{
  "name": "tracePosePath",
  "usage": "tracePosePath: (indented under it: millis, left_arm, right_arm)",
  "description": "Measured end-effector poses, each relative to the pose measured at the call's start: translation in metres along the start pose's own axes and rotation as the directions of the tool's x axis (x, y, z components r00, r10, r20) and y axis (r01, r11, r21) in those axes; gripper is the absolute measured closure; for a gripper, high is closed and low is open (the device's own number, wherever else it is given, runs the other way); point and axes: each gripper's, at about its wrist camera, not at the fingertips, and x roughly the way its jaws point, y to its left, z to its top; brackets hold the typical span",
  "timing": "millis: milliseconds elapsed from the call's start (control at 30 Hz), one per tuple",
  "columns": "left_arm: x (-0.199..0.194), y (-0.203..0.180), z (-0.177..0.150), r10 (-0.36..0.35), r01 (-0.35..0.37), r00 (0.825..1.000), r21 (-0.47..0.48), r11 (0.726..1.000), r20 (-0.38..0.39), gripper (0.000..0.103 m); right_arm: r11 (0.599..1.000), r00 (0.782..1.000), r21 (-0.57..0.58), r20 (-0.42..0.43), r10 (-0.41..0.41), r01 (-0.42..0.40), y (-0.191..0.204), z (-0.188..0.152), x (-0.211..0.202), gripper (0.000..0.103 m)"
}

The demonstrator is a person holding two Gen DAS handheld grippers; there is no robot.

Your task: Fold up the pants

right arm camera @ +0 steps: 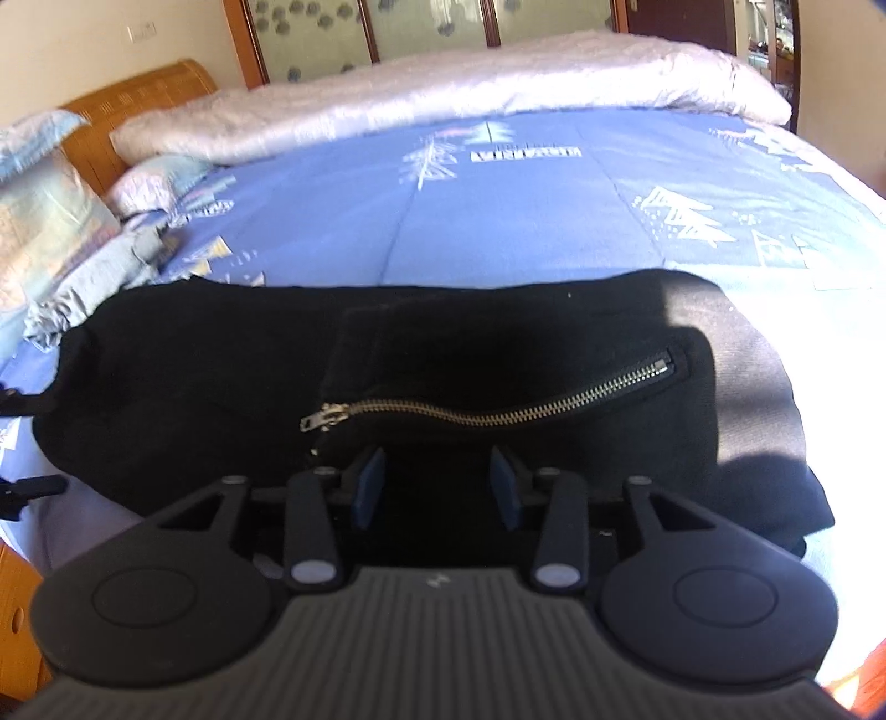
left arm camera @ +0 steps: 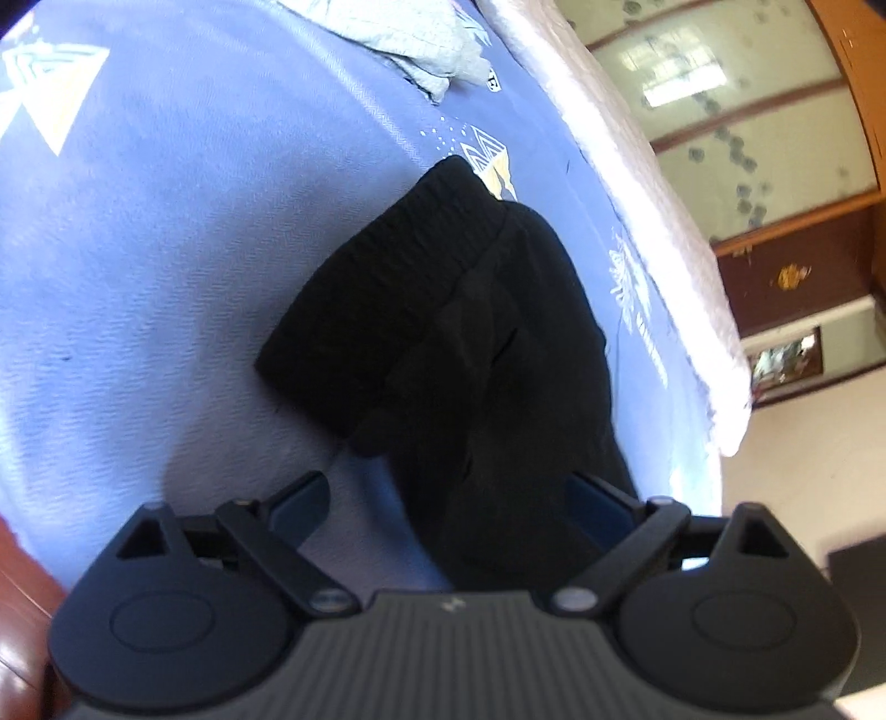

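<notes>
Left gripper (left arm camera: 448, 498) agape, pants (left arm camera: 443, 332) between

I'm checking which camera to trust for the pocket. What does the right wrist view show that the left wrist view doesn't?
Only the right wrist view shows the metal zipper, the pillows and the wooden headboard. Only the left wrist view shows the ribbed waistband and a crumpled pale cloth. Both show the black pants lying on the blue sheet, and the white quilt.
</notes>
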Motion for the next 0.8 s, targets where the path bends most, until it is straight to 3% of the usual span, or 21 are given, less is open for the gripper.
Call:
tracePosePath:
  millis: [67, 133, 200, 267, 333, 367, 467, 567, 633, 667, 733, 800]
  left_arm:
    - [0.006, 0.0, 0.0, -0.002, 0.002, 1.0, -0.026, 1.0, 0.019, 0.012]
    - [0.014, 0.0, 0.003, 0.007, -0.006, 0.999, -0.028, 1.0, 0.049, 0.025]
    - [0.019, 0.004, 0.008, 0.045, -0.041, 0.995, -0.048, 0.998, 0.085, 0.064]
    - [0.021, 0.017, 0.014, 0.02, -0.01, 0.996, -0.122, 0.993, 0.082, 0.074]
    - [0.019, 0.027, 0.017, -0.033, 0.047, 0.997, -0.199, 0.979, 0.071, 0.077]
    - [0.016, 0.024, 0.016, -0.039, 0.052, 0.996, -0.183, 0.982, 0.076, 0.078]
    - [-0.001, -0.004, 0.007, -0.072, 0.078, 0.991, -0.055, 0.995, 0.11, 0.079]
    - [-0.018, -0.055, -0.006, -0.127, 0.106, 0.981, 0.146, 0.984, 0.144, 0.079]
    - [-0.025, -0.098, -0.023, -0.155, 0.1, 0.976, 0.317, 0.943, 0.156, 0.08]
    - [-0.025, -0.122, -0.034, -0.17, 0.094, 0.973, 0.406, 0.909, 0.154, 0.08]
    - [-0.018, -0.169, -0.061, -0.204, 0.096, 0.971, 0.575, 0.813, 0.127, 0.086]
    - [-0.005, -0.21, -0.096, -0.259, 0.161, 0.965, 0.7, 0.696, 0.036, 0.092]
  right_arm:
    - [1.0, 1.0, -0.001, 0.015, 0.008, -0.008, 0.003, -0.002, -0.005, 0.058]
    - [1.0, 1.0, -0.004, 0.026, 0.017, -0.016, 0.004, -0.002, -0.007, 0.057]
    - [1.0, 0.999, -0.005, 0.032, 0.023, -0.022, 0.003, 0.0, -0.008, 0.057]
    - [1.0, 0.999, -0.003, 0.034, 0.023, -0.023, 0.003, 0.003, -0.007, 0.057]
    - [1.0, 0.999, 0.002, 0.04, 0.024, -0.024, 0.002, 0.004, -0.008, 0.057]
    - [1.0, 0.999, 0.004, 0.047, 0.023, -0.023, 0.002, 0.004, -0.008, 0.057]
    - [1.0, 0.998, 0.018, 0.068, 0.017, -0.018, -0.002, 0.006, -0.008, 0.057]
    - [0.999, 0.998, 0.034, 0.057, 0.03, -0.032, -0.005, 0.008, 0.003, 0.057]
    - [0.999, 0.998, 0.034, -0.037, 0.044, -0.043, -0.005, 0.006, 0.025, 0.055]
    - [0.996, 0.994, 0.064, -0.079, 0.074, -0.069, -0.009, 0.005, 0.035, 0.052]
    - [0.981, 0.991, 0.159, -0.066, 0.121, -0.109, -0.021, 0.006, 0.035, 0.05]
    - [0.962, 0.989, 0.234, -0.024, 0.149, -0.139, -0.037, 0.01, 0.024, 0.05]
